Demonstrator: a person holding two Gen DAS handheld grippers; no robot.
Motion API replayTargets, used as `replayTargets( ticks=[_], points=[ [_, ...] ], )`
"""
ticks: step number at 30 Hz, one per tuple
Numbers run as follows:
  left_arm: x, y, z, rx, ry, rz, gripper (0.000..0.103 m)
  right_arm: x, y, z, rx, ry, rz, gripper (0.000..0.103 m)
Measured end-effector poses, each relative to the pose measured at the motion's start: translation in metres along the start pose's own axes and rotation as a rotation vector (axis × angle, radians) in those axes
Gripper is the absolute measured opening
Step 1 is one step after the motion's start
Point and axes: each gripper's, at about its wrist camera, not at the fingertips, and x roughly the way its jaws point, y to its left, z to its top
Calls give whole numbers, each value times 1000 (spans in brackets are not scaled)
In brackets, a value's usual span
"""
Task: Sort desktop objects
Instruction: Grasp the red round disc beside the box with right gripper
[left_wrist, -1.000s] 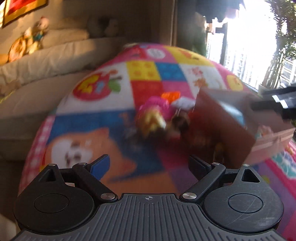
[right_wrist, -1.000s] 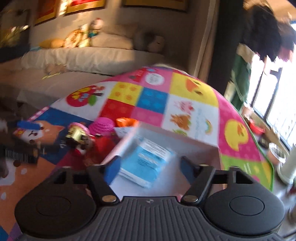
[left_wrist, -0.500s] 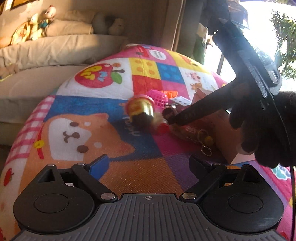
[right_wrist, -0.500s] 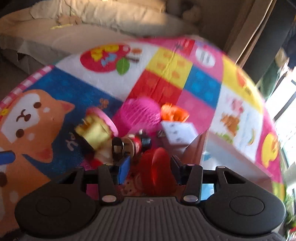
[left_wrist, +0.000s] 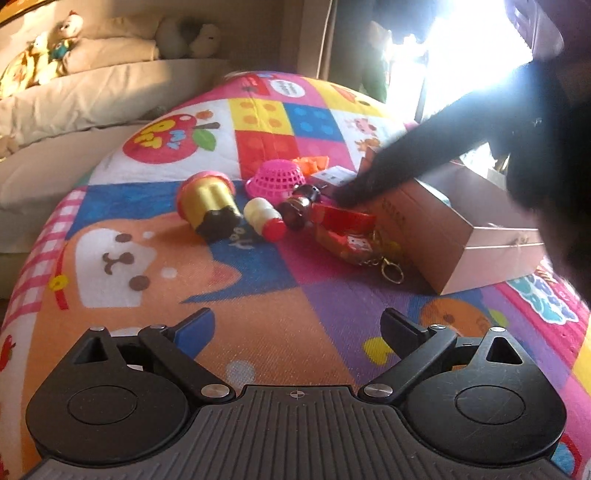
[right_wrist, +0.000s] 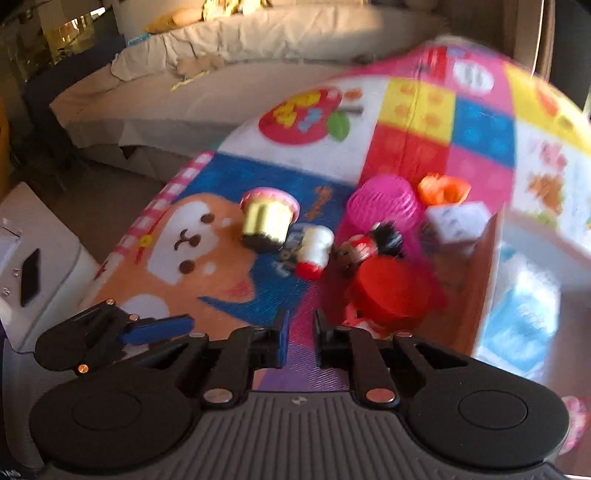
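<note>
Toys lie in a pile on the colourful play mat (left_wrist: 258, 332): a toy cupcake (left_wrist: 205, 203), a white bottle with a red cap (left_wrist: 264, 218), a pink basket (left_wrist: 277, 179), a brown bottle (left_wrist: 299, 206), a red packet (left_wrist: 343, 229) and a keychain (left_wrist: 391, 271). A pink cardboard box (left_wrist: 443, 229) stands to their right. My left gripper (left_wrist: 297, 325) hovers low over the mat in front of the pile, its jaws opening with nothing between them. My right gripper (right_wrist: 300, 328) is shut and empty, just short of the red packet (right_wrist: 391, 291); in the left wrist view it reaches in from the right as a dark blur.
An orange piece (left_wrist: 312, 162) and a small white carton (left_wrist: 332, 175) lie behind the basket. The box holds a blue packet (right_wrist: 517, 325). A cream sofa (left_wrist: 92, 99) with soft toys runs along the far left. A white unit (right_wrist: 37, 258) stands beside the mat.
My right gripper has swung left from over the box to the toy pile, tipped further down and shut its jaws. My left gripper has drifted slightly closer to the mat and widened.
</note>
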Motion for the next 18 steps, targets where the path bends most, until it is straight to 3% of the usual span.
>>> replayTargets(
  ticks=[3,6,9,12,15,18],
  points=[
    [0,0,0,-14,8,31,100,-8,-19,14,56,-23,-48,14],
    [0,2,-1,-26,8,39,100,-2,-49,32,163,3,-79,28],
    [2,5,0,-40,22,36,101,20,-72,43,248,63,-57,42],
    [1,6,0,-45,19,30,101,45,-69,49,220,103,-93,41],
    [0,6,0,-45,15,23,101,74,-70,54,211,143,-162,24],
    [1,6,-1,-47,14,16,101,99,-67,58,182,185,-260,24]
  ],
)
